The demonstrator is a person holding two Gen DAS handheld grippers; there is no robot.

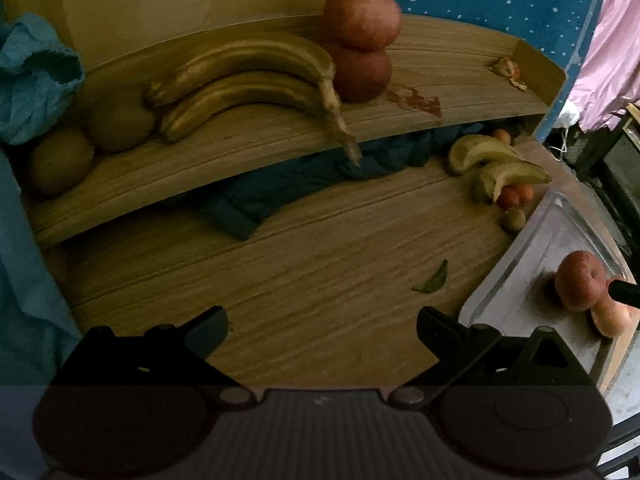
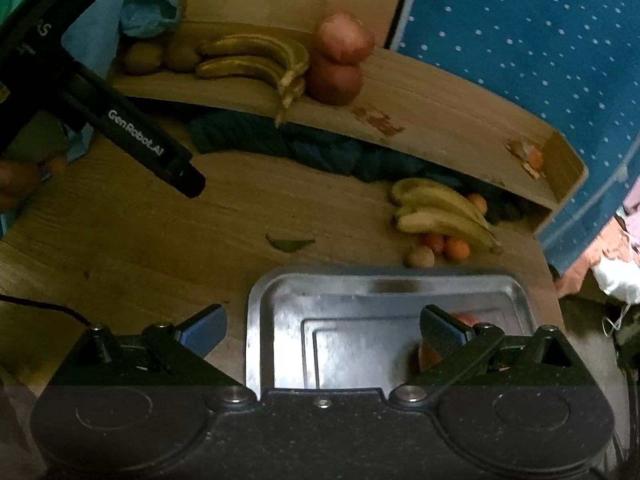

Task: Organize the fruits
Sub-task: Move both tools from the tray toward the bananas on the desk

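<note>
While both grippers hover with jaws wide and empty, the left gripper [image 1: 322, 330] is over bare worktop [image 1: 280, 280] and the right gripper [image 2: 322, 330] over the metal tray [image 2: 360, 284] at the worktop's right edge. Two apples [image 1: 580, 286] lie in the tray; bananas [image 1: 248, 80] rest on the raised shelf [image 1: 440, 68].

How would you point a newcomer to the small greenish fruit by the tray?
Start at the metal tray on the wooden table. Just beyond its far edge lie two bananas with small orange fruits tucked beside them. The greenish fruit sits nearest the tray, paler and duller than its orange neighbours.
</note>
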